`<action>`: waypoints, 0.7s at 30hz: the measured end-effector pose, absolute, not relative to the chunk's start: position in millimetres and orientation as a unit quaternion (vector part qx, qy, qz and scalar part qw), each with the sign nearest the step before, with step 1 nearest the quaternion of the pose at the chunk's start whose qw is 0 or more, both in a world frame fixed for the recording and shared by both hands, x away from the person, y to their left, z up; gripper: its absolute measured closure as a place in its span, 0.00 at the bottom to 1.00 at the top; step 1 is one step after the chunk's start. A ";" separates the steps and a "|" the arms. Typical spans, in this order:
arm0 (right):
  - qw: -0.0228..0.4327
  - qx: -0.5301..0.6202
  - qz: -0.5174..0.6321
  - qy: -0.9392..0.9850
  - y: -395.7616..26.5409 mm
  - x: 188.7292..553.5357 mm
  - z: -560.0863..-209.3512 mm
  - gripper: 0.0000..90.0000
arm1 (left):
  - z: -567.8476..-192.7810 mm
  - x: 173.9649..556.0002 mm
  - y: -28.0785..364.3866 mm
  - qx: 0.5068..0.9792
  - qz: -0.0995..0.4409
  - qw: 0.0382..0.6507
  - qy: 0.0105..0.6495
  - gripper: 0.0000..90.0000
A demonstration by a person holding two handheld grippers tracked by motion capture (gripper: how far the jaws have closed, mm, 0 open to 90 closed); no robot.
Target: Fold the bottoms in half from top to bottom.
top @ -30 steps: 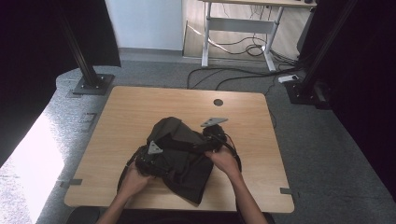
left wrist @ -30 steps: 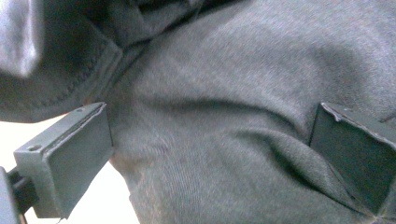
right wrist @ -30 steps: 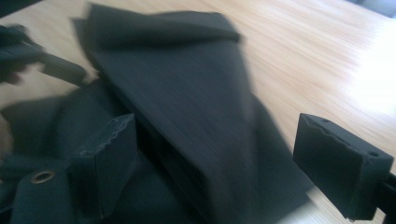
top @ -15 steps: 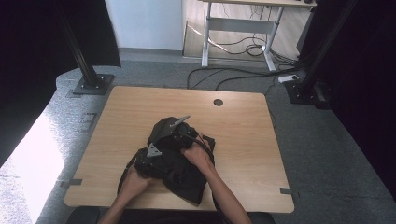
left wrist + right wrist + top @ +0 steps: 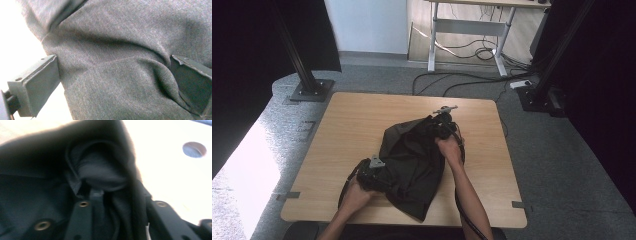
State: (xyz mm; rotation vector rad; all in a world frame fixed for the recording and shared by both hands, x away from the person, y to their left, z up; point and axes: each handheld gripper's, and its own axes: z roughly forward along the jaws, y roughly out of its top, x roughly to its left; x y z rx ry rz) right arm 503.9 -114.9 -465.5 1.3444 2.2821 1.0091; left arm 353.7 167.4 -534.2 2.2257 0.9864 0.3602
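1. Nearest the person, the left gripper [image 5: 373, 172] sits at the near-left edge of the dark grey garment [image 5: 412, 162]. In the left gripper view the cloth bunches between the two jaws and fills the gap, so it is clenched on a fold of the garment [image 5: 120, 75].
2. The garment lies on the wooden table [image 5: 352, 125], its long axis running from the near-left grip up to the far-right corner.
3. Farthest off, the right gripper [image 5: 443, 125] is at that far-right corner. Its jaws have just been closing, and in the right gripper view a bunch of fabric [image 5: 105, 175] sits gathered between them; it looks grasped.
4. The next pull would run along that diagonal, right gripper going away from the left.
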 end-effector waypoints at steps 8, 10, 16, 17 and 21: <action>0.172 0.527 0.351 0.755 -171.0 505.6 -479.3 0.47 | -533.6 353.9 166.6 0.855 0.140 0.332 0.374 0.00; 0.178 0.512 0.357 0.760 -173.6 496.4 -468.3 0.44 | -533.2 353.5 165.5 0.855 0.144 0.330 0.373 0.00; 0.180 0.464 0.368 0.785 -164.0 470.3 -439.9 0.36 | -532.5 352.4 164.5 0.857 0.150 0.330 0.367 0.00; 0.178 0.454 0.368 0.791 -159.7 467.1 -437.7 0.34 | -532.3 352.4 164.5 0.857 0.150 0.330 0.365 0.00; 0.167 0.425 0.375 0.807 -137.5 459.2 -436.4 0.30 | -530.4 350.9 165.4 0.858 0.152 0.336 0.357 0.00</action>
